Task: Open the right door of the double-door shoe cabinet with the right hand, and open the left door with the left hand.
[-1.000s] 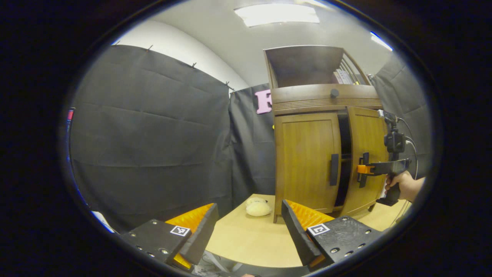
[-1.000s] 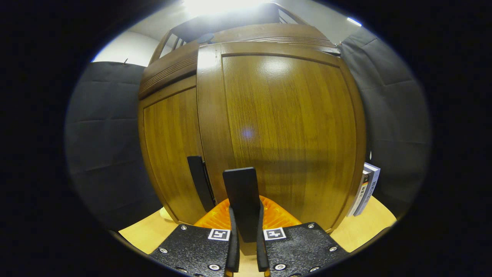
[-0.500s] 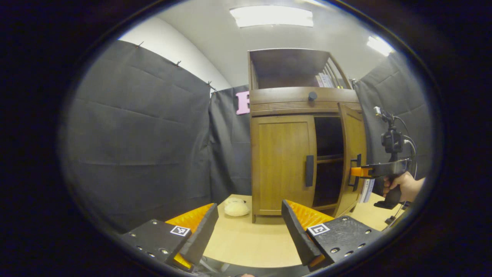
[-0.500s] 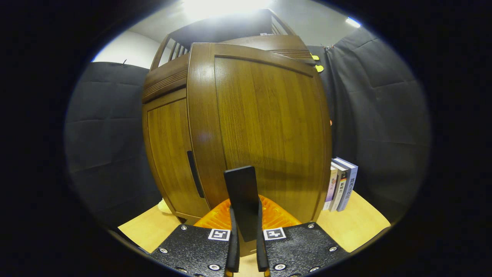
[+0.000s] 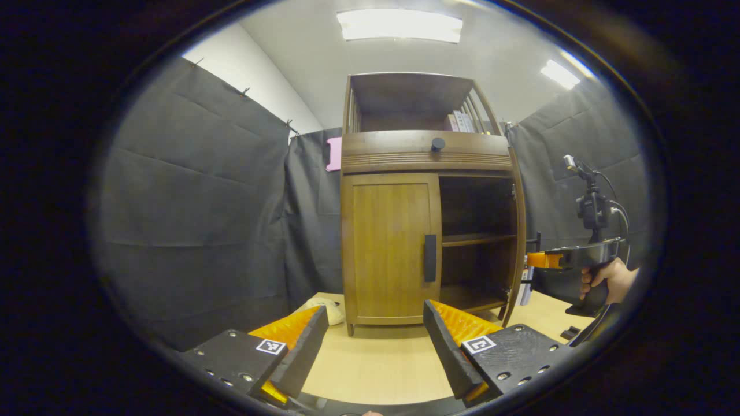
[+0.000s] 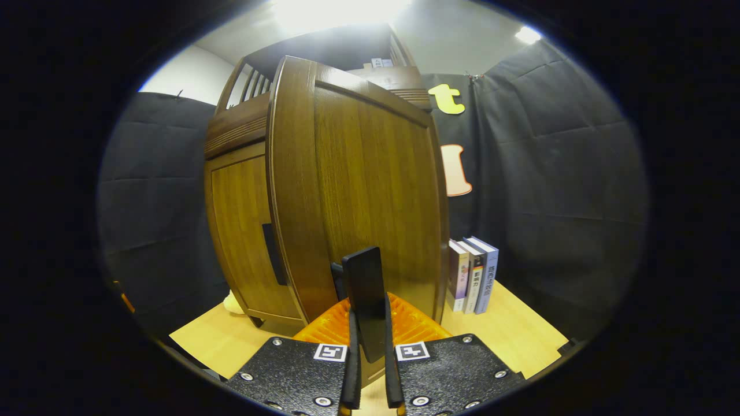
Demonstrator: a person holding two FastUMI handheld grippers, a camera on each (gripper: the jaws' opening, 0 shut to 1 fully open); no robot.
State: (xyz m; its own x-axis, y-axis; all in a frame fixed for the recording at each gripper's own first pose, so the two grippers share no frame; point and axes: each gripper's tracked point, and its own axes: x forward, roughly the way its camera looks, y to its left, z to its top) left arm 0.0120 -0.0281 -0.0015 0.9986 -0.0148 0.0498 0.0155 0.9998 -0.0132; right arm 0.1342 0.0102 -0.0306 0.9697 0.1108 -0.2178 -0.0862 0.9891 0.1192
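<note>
Wooden right door (image 6: 370, 173), handle (image 6: 365, 300) between right claw (image 6: 367, 375)

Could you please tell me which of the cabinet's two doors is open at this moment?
The right door, swung wide with the right gripper shut on its handle. The left door is flat and closed.

The right claw (image 6: 368, 378) clamps the black bar handle (image 6: 365, 300) of the swung-out brown wooden cabinet door (image 6: 370, 185); three upright books (image 6: 471, 273) stand beside it.
</note>
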